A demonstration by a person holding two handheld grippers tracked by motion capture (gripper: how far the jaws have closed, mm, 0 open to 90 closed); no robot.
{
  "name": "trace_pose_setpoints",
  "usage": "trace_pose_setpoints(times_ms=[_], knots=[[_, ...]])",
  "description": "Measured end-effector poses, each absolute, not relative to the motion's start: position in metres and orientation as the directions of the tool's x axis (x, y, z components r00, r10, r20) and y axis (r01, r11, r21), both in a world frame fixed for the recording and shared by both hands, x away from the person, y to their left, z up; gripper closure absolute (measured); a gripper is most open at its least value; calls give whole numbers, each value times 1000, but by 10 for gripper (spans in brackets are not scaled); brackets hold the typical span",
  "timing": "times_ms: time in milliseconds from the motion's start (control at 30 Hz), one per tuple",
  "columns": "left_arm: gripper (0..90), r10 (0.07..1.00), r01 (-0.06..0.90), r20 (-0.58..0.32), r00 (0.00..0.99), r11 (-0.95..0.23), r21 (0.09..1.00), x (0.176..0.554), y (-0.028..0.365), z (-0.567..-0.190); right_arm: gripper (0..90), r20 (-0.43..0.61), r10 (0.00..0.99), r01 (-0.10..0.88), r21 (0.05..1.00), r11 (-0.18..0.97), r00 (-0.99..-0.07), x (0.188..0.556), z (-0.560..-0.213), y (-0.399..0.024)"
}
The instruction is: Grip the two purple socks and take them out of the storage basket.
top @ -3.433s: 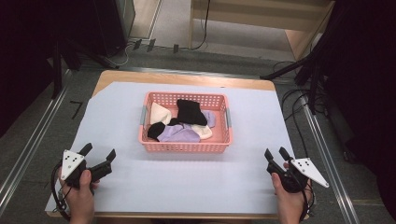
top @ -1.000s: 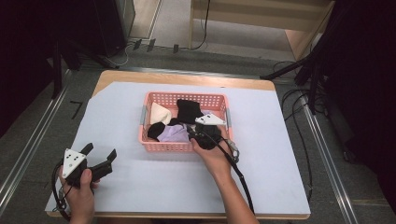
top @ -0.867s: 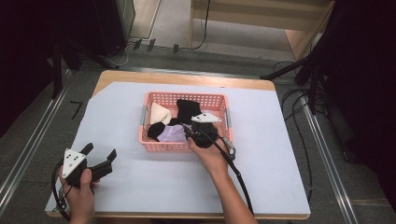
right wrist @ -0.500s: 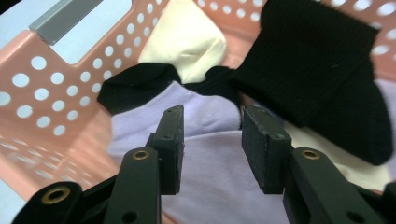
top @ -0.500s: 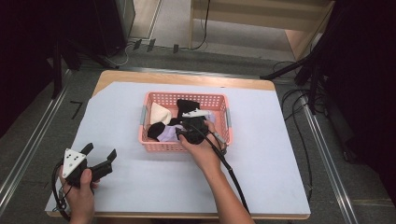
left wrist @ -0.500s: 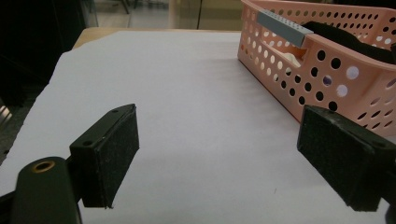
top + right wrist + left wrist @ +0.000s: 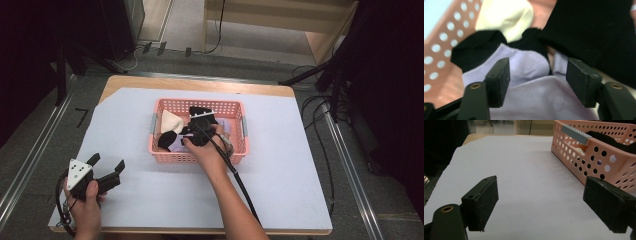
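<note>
I judge I'm at the picking step: my right gripper (image 7: 537, 82) hangs wide-fingered over the lilac sock (image 7: 529, 72) in the pink basket (image 7: 239, 151). Next: drop, close on it. Left gripper (image 7: 105, 172) waits wide, near-left desk (image 7: 280, 180).

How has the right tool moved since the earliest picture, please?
Yes: the right tool went from the table's near right edge into the pink basket, over the socks.

We see the basket (image 7: 240, 152) mid-table (image 7: 300, 165), socks (image 7: 524, 70) inside; right gripper (image 7: 537, 75) over them, left gripper (image 7: 106, 172) at front left
</note>
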State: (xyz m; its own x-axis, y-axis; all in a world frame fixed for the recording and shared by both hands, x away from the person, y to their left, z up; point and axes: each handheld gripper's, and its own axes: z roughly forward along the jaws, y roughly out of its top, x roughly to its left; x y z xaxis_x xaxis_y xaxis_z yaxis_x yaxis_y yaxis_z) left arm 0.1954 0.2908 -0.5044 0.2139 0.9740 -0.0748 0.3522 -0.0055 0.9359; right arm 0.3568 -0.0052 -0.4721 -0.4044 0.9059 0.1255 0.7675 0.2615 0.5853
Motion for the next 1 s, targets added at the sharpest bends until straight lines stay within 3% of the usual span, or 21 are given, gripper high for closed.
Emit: trace_pose_setpoints(times_ms=[100,133,200,267,300,400,533,600,1000], knots=[[138,974,352,-78,214,-3,936,196,291,-504,464,118,909,812,506,292,-400,362,-475,1],[138,974,353,-78,214,-3,936,196,291,-504,464,118,909,812,506,292,-400,362,-475,1],[138,974,354,-79,214,-2,935,196,291,-504,578,127,906,832,463,306,-404,364,-476,3],[137,973,354,-79,215,-3,935,196,291,-504,668,121,905,834,454,315,-408,364,-476,3],[138,973,360,-79,216,-4,933,195,291,-504,762,116,901,827,459,325,-419,363,-476,2],[138,973,358,-82,216,-1,934,196,291,-504,812,118,894,812,482,328,-432,361,-476,0],[138,973,357,-81,218,-2,934,196,291,-504,834,177,884,781,563,270,-433,357,-470,-7],[138,972,358,-82,219,-2,934,196,291,-504,838,248,865,740,645,189,-437,354,-462,-15],[138,972,356,-80,219,-3,934,196,291,-504,842,264,841,562,825,57,-473,339,-449,-32]])
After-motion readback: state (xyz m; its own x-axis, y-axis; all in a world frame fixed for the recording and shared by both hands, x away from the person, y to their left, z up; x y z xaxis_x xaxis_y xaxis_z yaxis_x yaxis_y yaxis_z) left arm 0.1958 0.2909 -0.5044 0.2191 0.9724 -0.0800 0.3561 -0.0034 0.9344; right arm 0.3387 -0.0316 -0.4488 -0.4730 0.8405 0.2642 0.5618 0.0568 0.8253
